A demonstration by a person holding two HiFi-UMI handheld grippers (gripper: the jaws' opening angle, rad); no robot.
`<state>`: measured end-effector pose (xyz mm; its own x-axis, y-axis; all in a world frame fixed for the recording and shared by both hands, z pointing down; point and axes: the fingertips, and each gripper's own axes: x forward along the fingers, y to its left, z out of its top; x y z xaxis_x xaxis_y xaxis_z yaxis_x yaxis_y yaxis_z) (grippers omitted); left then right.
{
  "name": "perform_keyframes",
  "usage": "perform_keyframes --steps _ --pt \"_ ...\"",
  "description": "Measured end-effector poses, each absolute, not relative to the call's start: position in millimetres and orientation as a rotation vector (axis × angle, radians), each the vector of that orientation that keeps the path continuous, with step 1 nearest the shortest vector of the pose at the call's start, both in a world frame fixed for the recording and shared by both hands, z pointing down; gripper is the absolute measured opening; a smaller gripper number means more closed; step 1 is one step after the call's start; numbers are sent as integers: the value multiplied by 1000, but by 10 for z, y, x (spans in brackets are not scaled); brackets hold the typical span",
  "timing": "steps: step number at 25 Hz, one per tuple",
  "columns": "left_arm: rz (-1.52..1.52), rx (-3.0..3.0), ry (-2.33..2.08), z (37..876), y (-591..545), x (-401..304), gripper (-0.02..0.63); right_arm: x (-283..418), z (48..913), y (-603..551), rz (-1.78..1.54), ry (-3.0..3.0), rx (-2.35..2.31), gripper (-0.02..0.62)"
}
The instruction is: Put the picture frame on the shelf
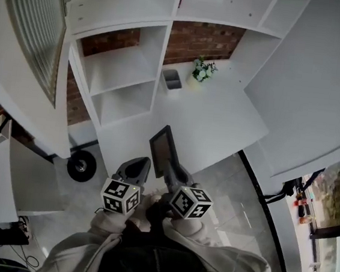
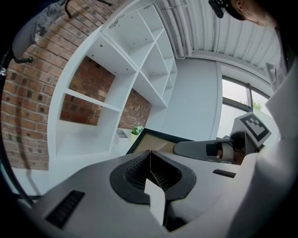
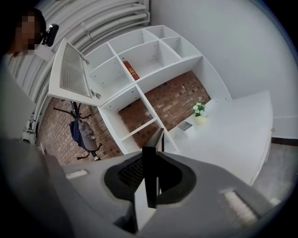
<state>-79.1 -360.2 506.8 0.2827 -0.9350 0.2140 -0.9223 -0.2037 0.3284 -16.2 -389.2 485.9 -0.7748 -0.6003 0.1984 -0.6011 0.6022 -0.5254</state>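
Far left: a white door (image 1: 30,27) with a ribbed face, swung out from the unit.

Next is the shelf (image 1: 121,67). It is made of flat white boards forming square open bays, with rough red brick (image 1: 195,41) behind the lower ones. A thin red book (image 3: 131,69) leans in an upper bay.

Left gripper (image 2: 150,155): smooth grey shell, black ribbed pads. The jaws are closed flat against each other with nothing between them. Its marker cube (image 1: 120,195) sits at the person's pale sleeve.

Frame (image 1: 161,151): a thin rectangle with a black rim. Seen from the left gripper view, its flat panel is tan. It is in the air at the desk's near edge, tilted a bit off upright. It is not on the shelf and is well apart from the bays.

Right gripper (image 3: 151,172): same grey shell as the left, just beside it. The jaws are nearly together and clamped on the frame's lower end. In its own view the frame sits edge-on as a dark strip between the pads, which press on both faces.

Desk (image 1: 220,119): a plain matte white top that runs back to the brick. At the back stands a small grey open box (image 1: 171,79). Just to its right is a small plant (image 1: 203,69) with white flowers in a pale pot.

Below the desk is a glossy grey floor (image 1: 236,199).
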Motion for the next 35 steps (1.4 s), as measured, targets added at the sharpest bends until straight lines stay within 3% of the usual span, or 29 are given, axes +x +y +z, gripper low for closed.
perform_keyframes --steps 35 --pt "-155 1654 -2238 4953 -4156 -1472 6 -979 4751 -4750 945 -2839 204 43"
